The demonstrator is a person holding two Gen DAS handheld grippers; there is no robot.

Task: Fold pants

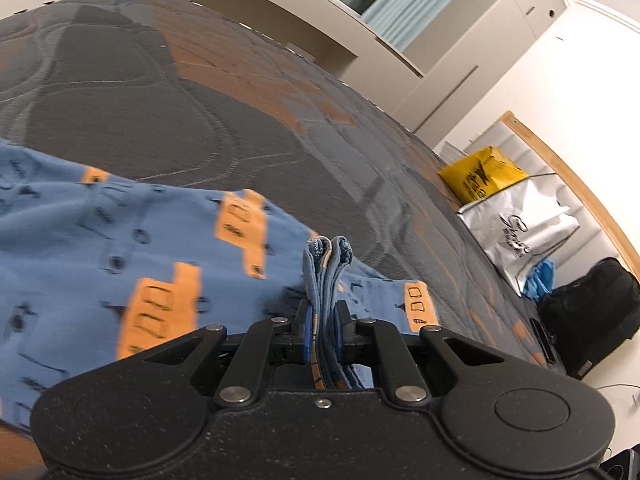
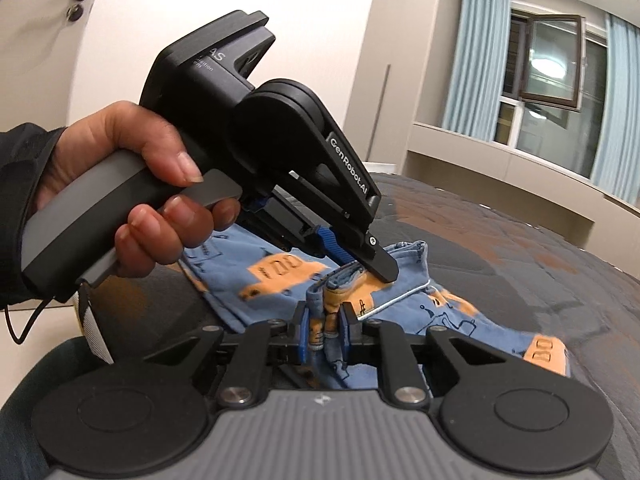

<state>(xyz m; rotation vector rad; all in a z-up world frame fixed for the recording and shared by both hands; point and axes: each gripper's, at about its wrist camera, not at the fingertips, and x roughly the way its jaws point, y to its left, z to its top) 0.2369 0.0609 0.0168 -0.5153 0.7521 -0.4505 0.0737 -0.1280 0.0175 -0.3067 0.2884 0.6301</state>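
Pants (image 1: 120, 248) lie on the mattress (image 1: 180, 100), near its edge. Left gripper (image 1: 324, 320) and right gripper (image 2: 325, 326) each have jaws clamped on bunched hem layers. Fabric judged soft, light, limp; hold at stacked edges.

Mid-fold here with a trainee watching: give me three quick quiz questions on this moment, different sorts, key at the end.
1. True or false: the left gripper is shut on the pants.
2. What is the right gripper pinching? A) a bunched edge of the pants B) the yellow bag C) nothing
3. Fill in: the pants lie on a dark quilted ____.

Key:
1. True; several layers sit between its fingers.
2. A
3. Mattress
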